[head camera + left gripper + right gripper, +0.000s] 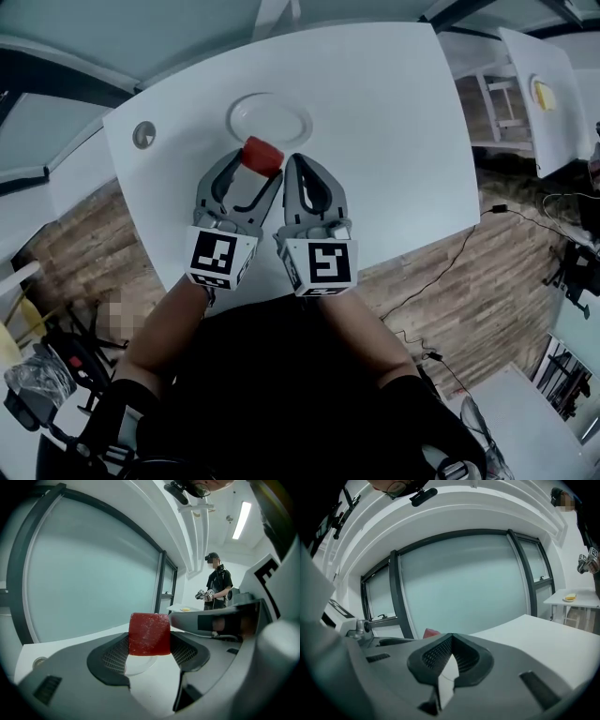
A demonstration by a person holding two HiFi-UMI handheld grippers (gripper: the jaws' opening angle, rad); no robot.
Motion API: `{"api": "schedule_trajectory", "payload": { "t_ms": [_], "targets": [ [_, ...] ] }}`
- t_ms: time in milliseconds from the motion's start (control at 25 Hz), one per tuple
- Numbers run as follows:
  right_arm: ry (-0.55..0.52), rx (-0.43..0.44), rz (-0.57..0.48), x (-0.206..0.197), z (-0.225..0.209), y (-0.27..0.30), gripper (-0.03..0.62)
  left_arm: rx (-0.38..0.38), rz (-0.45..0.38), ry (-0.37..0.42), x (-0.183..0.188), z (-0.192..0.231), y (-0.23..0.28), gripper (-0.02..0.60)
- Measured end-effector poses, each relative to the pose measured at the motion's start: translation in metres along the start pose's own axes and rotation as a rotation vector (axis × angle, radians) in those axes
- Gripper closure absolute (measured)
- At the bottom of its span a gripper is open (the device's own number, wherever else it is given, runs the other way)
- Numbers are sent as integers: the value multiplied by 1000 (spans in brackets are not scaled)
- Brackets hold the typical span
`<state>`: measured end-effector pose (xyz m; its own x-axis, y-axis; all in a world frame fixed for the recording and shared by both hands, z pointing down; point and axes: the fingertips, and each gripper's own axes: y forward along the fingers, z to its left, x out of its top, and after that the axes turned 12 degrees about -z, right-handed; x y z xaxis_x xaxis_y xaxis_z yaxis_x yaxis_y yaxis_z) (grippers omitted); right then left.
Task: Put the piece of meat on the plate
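Left hand-held gripper (149, 648) clamping meat (149, 633), plate (274, 114) rim partly covered

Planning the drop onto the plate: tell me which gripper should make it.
Left. The left gripper is shut on the piece of meat, at the near edge of the plate. The right gripper is shut with nothing between its jaws.

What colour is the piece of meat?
The meat is red, clearest in the left gripper view.
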<state>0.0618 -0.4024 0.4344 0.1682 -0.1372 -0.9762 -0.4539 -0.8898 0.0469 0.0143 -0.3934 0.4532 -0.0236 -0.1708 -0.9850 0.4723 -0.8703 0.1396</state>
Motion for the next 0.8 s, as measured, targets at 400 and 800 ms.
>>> {"api": "schedule_trajectory", "payload": {
  "t_ms": [400, 800],
  "targets": [
    [26, -1, 58, -30, -37, 32, 591, 43, 120, -10, -40, 22, 44, 308],
    [51, -1, 123, -61, -54, 49, 591, 70, 207, -24, -69, 37, 67, 308]
  ]
}}
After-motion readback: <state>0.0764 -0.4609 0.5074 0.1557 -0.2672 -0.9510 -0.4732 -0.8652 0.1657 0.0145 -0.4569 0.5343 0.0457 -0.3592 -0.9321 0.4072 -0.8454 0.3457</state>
